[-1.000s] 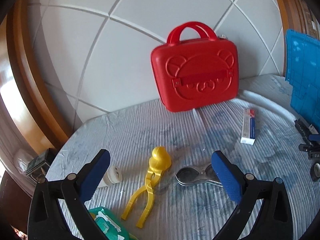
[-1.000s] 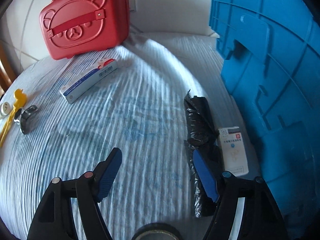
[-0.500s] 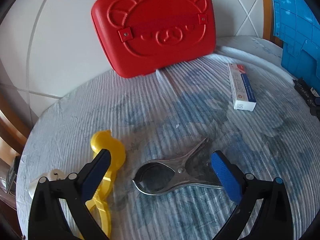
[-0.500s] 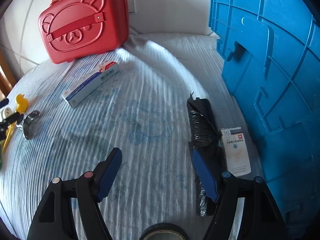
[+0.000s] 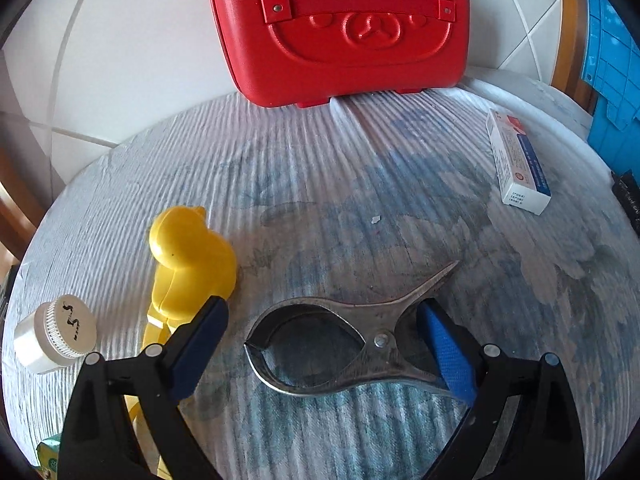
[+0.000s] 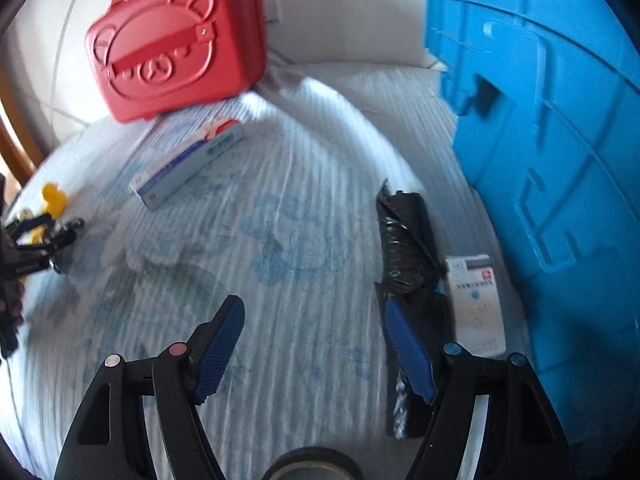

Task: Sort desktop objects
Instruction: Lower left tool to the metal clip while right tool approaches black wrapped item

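Steel spring clamp lies flat between the left gripper pads, jaws wide but closing, lined up to grab it.

1. The bench is covered by a pale ribbed cloth with a faded blue print.
2. A red bear-faced case stands upright at its far edge, against the wall.
3. A metal spring clamp lies flat near the front, just beside a yellow duck-shaped tong.
4. A small white capped jar lies on its side left of the duck.
5. A long white-and-blue carton lies to the right.
6. A black plastic roll lies beside a small white box, next to a blue crate.
7. A roll of black tape sits at the near edge.
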Demonstrator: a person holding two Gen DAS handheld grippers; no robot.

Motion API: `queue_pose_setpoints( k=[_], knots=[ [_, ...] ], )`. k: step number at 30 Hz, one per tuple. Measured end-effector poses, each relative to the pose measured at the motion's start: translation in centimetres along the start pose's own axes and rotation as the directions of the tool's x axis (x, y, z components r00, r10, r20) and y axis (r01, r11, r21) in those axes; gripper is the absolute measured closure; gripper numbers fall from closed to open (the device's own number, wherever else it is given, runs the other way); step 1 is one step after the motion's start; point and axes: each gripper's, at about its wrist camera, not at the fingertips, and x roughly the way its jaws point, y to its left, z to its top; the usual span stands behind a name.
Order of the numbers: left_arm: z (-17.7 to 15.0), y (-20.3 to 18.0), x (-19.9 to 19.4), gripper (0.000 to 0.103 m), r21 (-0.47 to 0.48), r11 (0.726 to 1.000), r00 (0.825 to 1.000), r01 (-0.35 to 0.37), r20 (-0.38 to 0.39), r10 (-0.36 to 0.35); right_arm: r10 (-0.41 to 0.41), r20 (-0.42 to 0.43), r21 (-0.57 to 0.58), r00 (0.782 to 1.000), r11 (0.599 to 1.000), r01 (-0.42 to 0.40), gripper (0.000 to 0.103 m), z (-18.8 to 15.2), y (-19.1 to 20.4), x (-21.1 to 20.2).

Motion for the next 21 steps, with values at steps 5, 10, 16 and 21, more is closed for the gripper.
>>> queue_pose_setpoints(
  k=[5, 10, 16, 21],
  knots=[
    [-0.1, 0.1, -0.2, 0.006, -0.003, 1.0, 1.0, 0.005, 0.003, -0.005, -0.034, 0.026, 0.024, 0.999, 0.999, 0.033, 0.031, 0.8, -0.6, 0.1],
    [0.0, 0.2, 0.0, 0.006, -0.008, 1.0, 1.0, 0.005, 0.002, -0.005, -0.121, 0.005, -0.033, 0.993, 0.992, 0.121, 0.022, 2.1, -0.2, 1.5],
    [-0.1, 0.2, -0.1, 0.006, -0.007, 1.0, 1.0, 0.003, 0.001, -0.003, -0.109, 0.047, 0.006, 0.993, 0.994, 0.109, 0.033, 2.6, -0.6, 0.1],
    [-0.2, 0.2, -0.1, 0.006, -0.007, 1.0, 1.0, 0.004, 0.002, -0.004, -0.142, -0.011, -0.016, 0.99, 0.99, 0.141, 0.027, 2.7, -0.9, 2.4]
  ],
)
